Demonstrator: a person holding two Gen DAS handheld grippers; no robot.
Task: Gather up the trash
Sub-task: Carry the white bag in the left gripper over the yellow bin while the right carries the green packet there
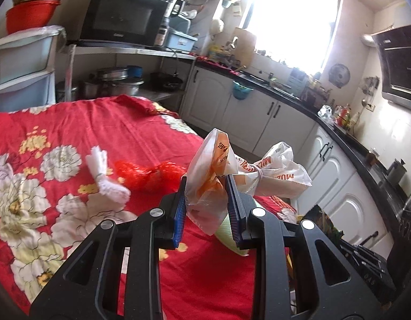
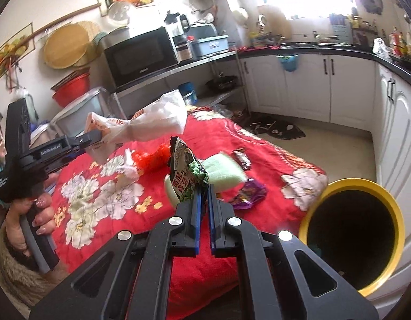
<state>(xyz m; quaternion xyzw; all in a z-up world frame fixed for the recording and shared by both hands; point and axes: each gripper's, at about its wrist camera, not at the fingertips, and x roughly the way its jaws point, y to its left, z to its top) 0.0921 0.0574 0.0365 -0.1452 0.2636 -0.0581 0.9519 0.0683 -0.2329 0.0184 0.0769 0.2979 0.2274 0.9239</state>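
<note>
1. We've got both hands loaded. The left gripper (image 1: 206, 186) is pinching a knotted white-and-orange plastic bag (image 1: 248, 170), jaws clamped on the loose neck, and the bag is held up clear of the red floral tablecloth (image 1: 72, 138).

2. The right gripper (image 2: 204, 186) is pressed tight on the bottom edge of a dark green snack packet (image 2: 188, 170), which stands up above the fingers, also off the table.

3. The bin (image 2: 352, 229), yellow rim with a black inside, sits at the table's right edge, close to the right gripper. Our guess is the packet goes in first.

4. What could go wrong: the packet is only held by a thin edge, so a quick swing could let it slip out and land on the floor short of the rim.

5. The bag is floppy and its bulk hangs past the jaws. If we bring both grippers over the bin together, it could snag the other gripper or drape over the rim instead of dropping in.

6. Still on the cloth: a red mesh net (image 2: 152, 157), a white tied foam net (image 1: 104, 176), a pale green wrapper (image 2: 224, 170), a purple wrapper (image 2: 249, 194) and a small dark wrapper (image 2: 242, 157). A low pass could sweep the light ones off the edge, so we'd keep the carry high.
</note>
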